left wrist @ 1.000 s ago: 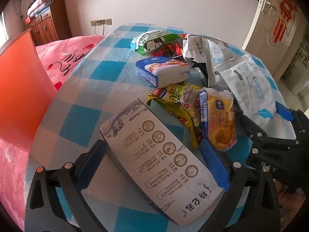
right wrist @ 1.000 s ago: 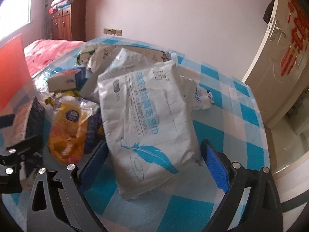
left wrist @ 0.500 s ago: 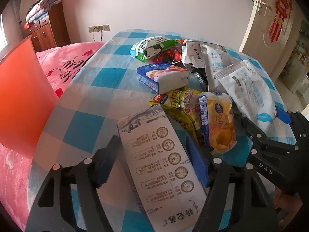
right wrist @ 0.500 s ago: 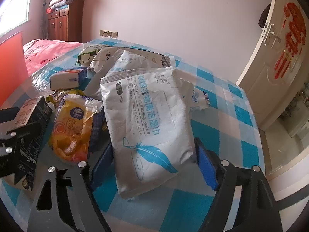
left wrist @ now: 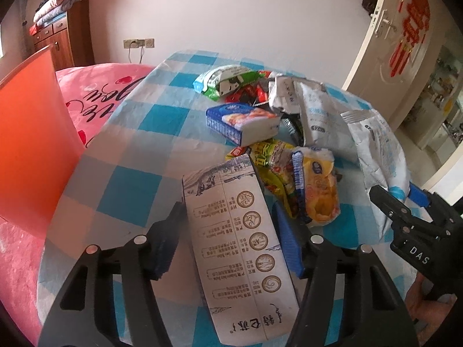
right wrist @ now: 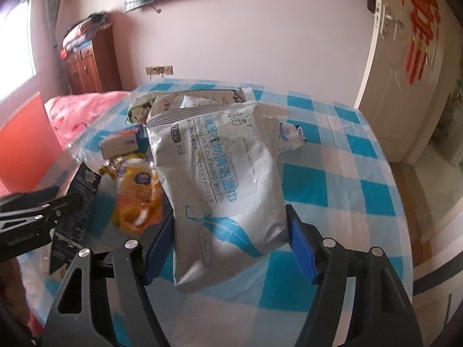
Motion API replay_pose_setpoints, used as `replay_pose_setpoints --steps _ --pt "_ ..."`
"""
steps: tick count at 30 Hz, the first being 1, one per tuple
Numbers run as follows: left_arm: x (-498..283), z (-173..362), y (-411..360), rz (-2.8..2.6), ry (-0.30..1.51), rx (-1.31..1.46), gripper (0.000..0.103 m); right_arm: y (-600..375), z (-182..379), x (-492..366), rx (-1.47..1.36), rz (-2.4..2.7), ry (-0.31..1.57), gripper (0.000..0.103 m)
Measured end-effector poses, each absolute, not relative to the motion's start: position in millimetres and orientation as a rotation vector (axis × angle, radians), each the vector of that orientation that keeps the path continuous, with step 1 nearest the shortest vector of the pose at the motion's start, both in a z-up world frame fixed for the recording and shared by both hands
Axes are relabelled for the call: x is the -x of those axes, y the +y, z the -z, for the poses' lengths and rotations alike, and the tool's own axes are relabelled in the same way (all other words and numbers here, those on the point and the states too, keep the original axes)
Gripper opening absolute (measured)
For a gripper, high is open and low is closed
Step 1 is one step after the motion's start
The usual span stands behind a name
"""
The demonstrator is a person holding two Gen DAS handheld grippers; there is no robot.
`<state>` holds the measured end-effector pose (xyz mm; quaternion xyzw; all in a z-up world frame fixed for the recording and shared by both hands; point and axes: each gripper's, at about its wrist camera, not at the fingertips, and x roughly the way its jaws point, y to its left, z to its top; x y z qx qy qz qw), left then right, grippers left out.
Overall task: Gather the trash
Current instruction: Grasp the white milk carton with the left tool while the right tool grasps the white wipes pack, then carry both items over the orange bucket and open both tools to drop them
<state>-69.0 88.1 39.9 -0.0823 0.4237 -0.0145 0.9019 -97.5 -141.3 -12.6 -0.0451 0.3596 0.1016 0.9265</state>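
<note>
My left gripper (left wrist: 228, 231) is closing its blue pads on a white printed carton (left wrist: 240, 245), which stands tilted up off the checked table (left wrist: 139, 150). In the right wrist view that carton (right wrist: 78, 199) shows its dark side. My right gripper (right wrist: 231, 231) is closing on a silver wipes pack (right wrist: 220, 173) with a blue feather print; its pads press both sides, and the pack's near end hangs clear of the cloth. More trash lies in a heap behind: a yellow wrapper (left wrist: 318, 193), a blue and white box (left wrist: 243, 121), a green packet (left wrist: 222, 81) and a crumpled silver bag (left wrist: 292, 95).
An orange bin (left wrist: 29, 144) stands at the left, beside a pink bed (left wrist: 95, 86). A wooden cabinet (right wrist: 89, 63) is against the far wall. A white door (right wrist: 405, 72) stands at the right, past the table's edge. A hand (left wrist: 419, 312) holds the right gripper.
Both grippers have narrowed from wide open onto their items. The carton has swung upright between the left pads and risen. The wipes pack has lifted off the cloth.
</note>
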Motion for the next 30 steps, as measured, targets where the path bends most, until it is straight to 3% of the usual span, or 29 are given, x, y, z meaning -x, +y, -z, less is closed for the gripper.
replay_pose_setpoints --steps 15,22,30 --pt "91 -124 153 -0.016 0.631 0.171 0.062 -92 -54 101 -0.07 -0.427 0.706 0.071" --pt "114 -174 235 -0.181 0.488 0.201 0.062 -9 -99 90 -0.064 -0.632 0.678 0.071" --pt "119 -176 317 -0.384 0.463 0.243 0.062 104 -129 70 -0.068 -0.863 0.692 0.072"
